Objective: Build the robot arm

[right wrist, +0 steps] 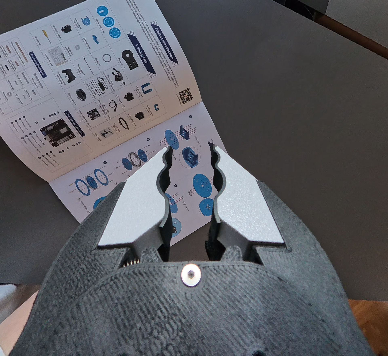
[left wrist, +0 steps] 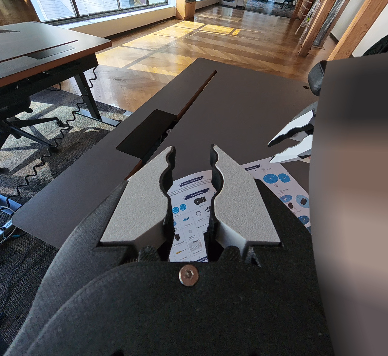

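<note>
A white printed leaflet (right wrist: 109, 85) with blue and black part pictures lies unfolded on a dark grey desk (right wrist: 283, 114). It has a crease across its middle. My right gripper (right wrist: 190, 148) is open and empty, hovering above the leaflet's lower half. My left gripper (left wrist: 192, 149) is open and empty too, above the same leaflet (left wrist: 190, 207), which shows between its fingers. The right gripper's white fingertips (left wrist: 281, 150) also show in the left wrist view, at the right, over the leaflet's far page (left wrist: 279, 179).
The desk (left wrist: 241, 104) has a long cable slot (left wrist: 199, 93) and a raised black flap (left wrist: 147, 133). A second desk (left wrist: 42, 45) and an office chair (left wrist: 25, 123) stand to the left. A coiled cable (left wrist: 60, 140) hangs there. Beyond lie wood floor and windows. Left tips to right tips: about 25 cm.
</note>
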### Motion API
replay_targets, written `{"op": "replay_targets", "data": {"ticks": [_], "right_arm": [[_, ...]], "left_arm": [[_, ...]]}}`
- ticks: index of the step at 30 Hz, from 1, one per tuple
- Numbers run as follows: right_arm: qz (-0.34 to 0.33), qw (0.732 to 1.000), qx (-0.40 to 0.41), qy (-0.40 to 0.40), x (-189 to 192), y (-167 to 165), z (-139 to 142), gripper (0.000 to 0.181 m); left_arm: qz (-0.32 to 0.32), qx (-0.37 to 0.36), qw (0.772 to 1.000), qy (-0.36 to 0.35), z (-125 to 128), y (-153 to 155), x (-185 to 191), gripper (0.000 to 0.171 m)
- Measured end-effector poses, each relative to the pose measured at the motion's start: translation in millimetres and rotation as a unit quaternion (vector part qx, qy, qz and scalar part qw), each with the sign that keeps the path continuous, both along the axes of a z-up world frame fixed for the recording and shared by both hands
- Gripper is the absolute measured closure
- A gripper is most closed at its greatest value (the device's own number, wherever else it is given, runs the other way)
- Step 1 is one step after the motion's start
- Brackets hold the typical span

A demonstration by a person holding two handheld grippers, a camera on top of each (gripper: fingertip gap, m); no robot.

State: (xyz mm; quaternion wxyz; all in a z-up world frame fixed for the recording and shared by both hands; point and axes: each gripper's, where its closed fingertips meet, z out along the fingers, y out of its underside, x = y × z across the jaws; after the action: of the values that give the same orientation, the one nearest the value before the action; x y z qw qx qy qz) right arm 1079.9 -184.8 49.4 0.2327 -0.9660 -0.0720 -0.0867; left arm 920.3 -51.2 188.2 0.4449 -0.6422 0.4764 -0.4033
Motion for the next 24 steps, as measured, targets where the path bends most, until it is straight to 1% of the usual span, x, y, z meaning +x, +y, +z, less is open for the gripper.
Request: {"op": "replay_targets", "data": {"ticks": [14,20,24], "right_arm": [[-0.004,1.000,0.004,-0.005,2.5,-3.8,2.8,0.144],[-0.007,1.000,0.014,-0.003,5.4,-6.6,6.6,0.144],[-0.007,1.000,0.014,-0.002,6.9,-7.3,7.0,0.144]], "left_arm": [[-0.005,0.006,1.000,-0.004,3.3,-4.5,2.1,0.140],[-0.018,0.019,1.000,0.010,2.0,-14.4,8.6,0.140],[-0.020,0.024,0.999,0.002,6.2,-17.9,8.2,0.140]]}}
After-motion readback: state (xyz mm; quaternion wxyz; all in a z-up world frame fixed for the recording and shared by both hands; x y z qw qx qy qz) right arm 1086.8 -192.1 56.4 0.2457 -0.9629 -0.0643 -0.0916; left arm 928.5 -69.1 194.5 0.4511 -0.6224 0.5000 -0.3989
